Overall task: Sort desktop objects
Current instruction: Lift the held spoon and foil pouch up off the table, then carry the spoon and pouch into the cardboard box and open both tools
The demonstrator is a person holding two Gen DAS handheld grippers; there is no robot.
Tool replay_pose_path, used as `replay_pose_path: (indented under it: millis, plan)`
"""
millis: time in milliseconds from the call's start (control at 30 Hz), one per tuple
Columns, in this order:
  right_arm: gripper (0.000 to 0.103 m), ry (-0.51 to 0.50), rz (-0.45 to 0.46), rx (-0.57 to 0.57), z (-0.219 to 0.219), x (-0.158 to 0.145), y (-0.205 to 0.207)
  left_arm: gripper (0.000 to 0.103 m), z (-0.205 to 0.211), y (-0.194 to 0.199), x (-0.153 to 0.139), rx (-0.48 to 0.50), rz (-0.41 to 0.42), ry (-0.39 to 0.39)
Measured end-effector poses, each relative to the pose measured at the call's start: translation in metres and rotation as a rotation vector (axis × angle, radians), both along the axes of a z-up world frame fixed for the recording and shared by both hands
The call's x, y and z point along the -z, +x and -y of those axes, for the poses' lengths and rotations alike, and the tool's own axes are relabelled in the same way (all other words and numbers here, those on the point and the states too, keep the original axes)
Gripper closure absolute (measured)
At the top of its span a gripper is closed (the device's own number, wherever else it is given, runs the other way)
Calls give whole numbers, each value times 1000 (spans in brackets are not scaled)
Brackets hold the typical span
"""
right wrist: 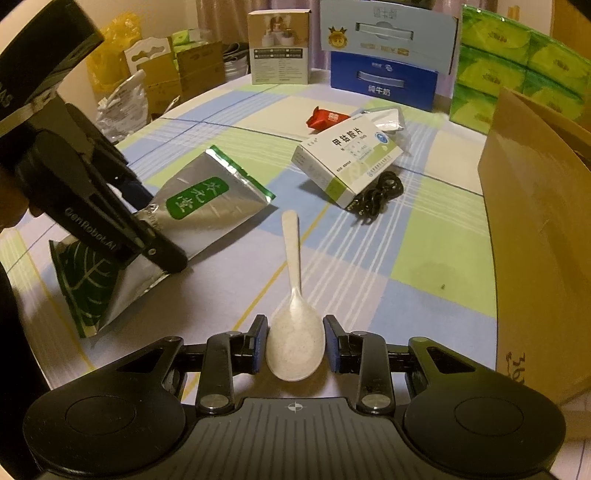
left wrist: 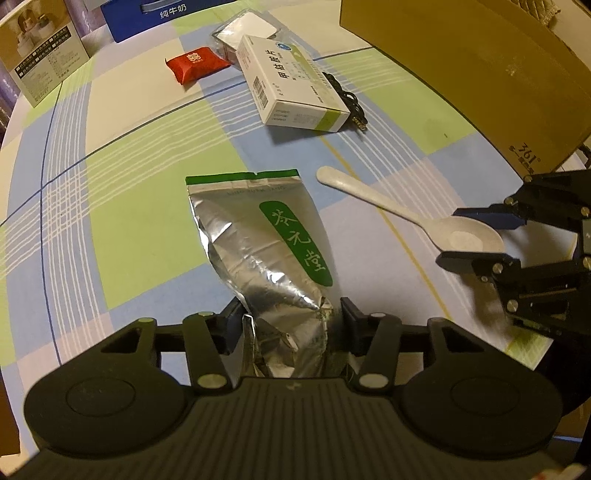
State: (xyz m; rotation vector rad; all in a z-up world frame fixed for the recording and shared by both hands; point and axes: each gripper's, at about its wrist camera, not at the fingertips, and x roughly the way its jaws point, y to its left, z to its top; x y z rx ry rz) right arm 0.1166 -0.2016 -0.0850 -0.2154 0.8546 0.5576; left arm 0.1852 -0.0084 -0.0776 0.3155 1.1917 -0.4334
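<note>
- Left wrist view sits low over the checked tablecloth [left wrist: 122,206], looking forward along its fingers, close to the foil pouch [left wrist: 266,251].
- Right wrist view looks likewise, close behind the spoon [right wrist: 293,325].
- Both share pouch, spoon, medicine box [left wrist: 291,85] and cardboard box [right wrist: 535,229].

You have two claws in view: the left claw [right wrist: 162,254] and the right claw [right wrist: 295,347]. On the worktop [right wrist: 424,266] you can count one foil pouch [left wrist: 266,258], one white spoon [right wrist: 293,317], one medicine box [right wrist: 347,158], one red packet [left wrist: 195,64], one black cable [right wrist: 380,195] and one clear flat packet [left wrist: 247,27]. At the far edge stand one blue milk carton [right wrist: 384,81], one paler carton [right wrist: 388,33] stacked on it, and one beige product box [right wrist: 279,48]. On the right you have one big cardboard box [right wrist: 535,240] and one pack of green tissues [right wrist: 517,62].
</note>
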Motion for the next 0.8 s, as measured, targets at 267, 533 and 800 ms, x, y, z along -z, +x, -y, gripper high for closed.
replay_pose_path:
  millis: [267, 533, 800]
  plan:
    - [74, 17, 13, 24, 3, -7, -6, 57, -5, -12, -6, -10, 2, -14]
    - [74, 46, 17, 82, 9, -21, -16, 57, -7, -20, -20, -28, 14, -62]
    - [74, 77, 55, 154, 22, -51, -20, 57, 8, -24, -48, 14, 39, -88]
